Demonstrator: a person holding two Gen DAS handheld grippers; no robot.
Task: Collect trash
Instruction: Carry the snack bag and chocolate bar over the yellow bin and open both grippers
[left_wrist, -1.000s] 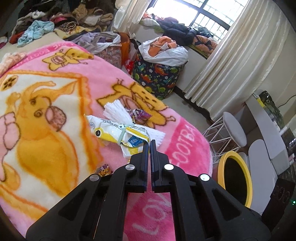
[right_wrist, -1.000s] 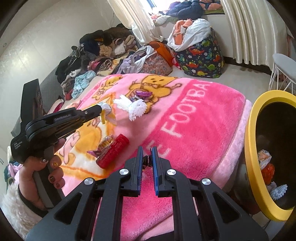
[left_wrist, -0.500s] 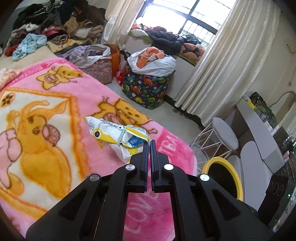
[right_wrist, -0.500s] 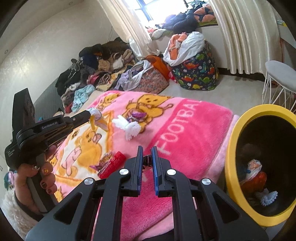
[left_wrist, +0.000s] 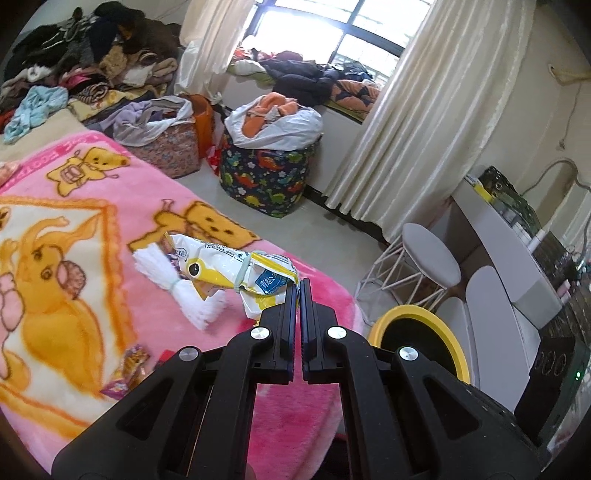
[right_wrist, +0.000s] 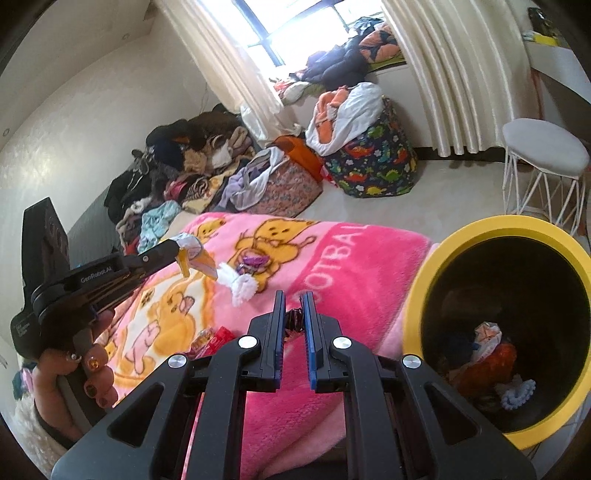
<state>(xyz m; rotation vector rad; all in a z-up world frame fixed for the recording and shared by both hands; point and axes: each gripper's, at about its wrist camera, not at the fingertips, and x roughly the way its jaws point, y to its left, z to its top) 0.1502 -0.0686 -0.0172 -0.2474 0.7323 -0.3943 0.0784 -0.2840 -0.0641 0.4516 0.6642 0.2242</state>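
Observation:
My left gripper (left_wrist: 299, 291) is shut on a yellow and white snack bag (left_wrist: 229, 269) and holds it above the pink blanket (left_wrist: 74, 236); it also shows in the right wrist view (right_wrist: 177, 248). My right gripper (right_wrist: 294, 301) is shut on a small dark wrapper (right_wrist: 294, 318), left of the yellow-rimmed black bin (right_wrist: 476, 236), which holds several pieces of trash. A white frilly piece (left_wrist: 173, 288) with a purple wrapper (right_wrist: 253, 261) beside it, a red packet (right_wrist: 218, 338) and small candy wrappers (left_wrist: 129, 363) lie on the blanket.
The bin (left_wrist: 402, 314) stands on the floor off the bed's corner. A white wire stool (right_wrist: 543, 151), a dinosaur-print basket (left_wrist: 266, 177) of laundry, piles of clothes (left_wrist: 92, 62) and curtains (left_wrist: 424, 110) surround the bed.
My left gripper has lifted the snack bag off the blanket and moved toward the bin. My right gripper has moved closer to the bin with the small wrapper.

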